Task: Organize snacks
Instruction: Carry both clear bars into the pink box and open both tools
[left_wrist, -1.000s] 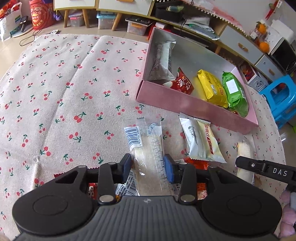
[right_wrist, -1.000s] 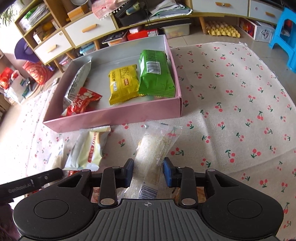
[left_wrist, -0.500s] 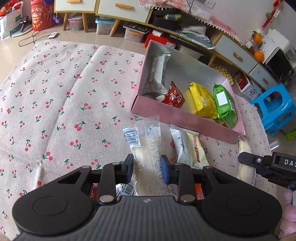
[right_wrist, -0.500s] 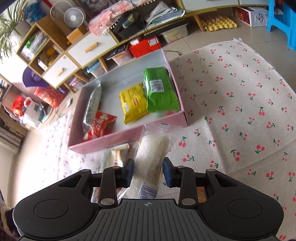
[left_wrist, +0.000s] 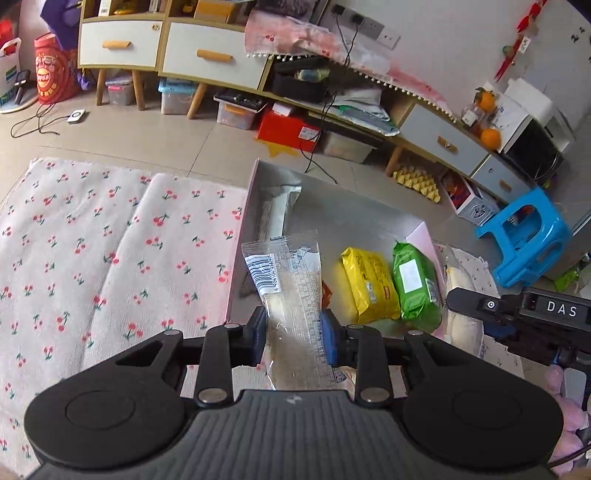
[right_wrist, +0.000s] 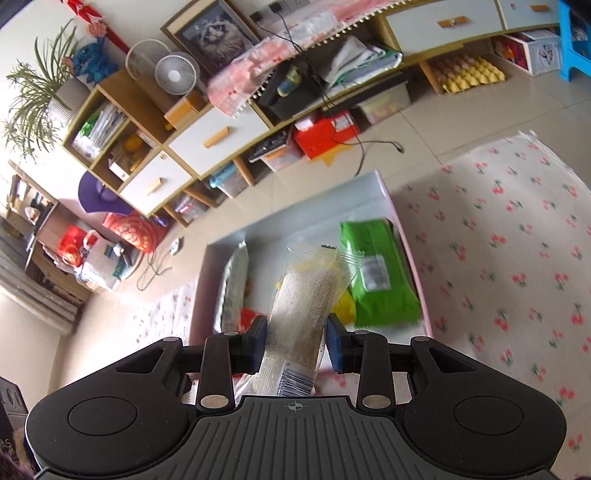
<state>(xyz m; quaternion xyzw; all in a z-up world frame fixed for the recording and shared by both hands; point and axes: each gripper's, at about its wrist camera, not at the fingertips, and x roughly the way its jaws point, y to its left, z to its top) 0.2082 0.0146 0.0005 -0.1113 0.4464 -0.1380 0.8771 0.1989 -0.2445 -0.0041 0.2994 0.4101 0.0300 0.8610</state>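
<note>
I am carrying two clear-wrapped snack bars toward the pink box: left tongs clamping one bar, right tongs clamping another (both hanging above it). Next, I judge, lowering into free space near the green packet.

- Clear pack: transparent wrapper, pale bar inside, barcode at its upper left; upright, lifted in front of the box.
- Second clear pack: transparent wrapper, pale crumbly bar; tilted, lifted over the box.
- Box: pink outside, grey inside, open, on the cherry-print cloth.
- Inside: silver pack at left, yellow pack and green pack side by side at right.
</note>
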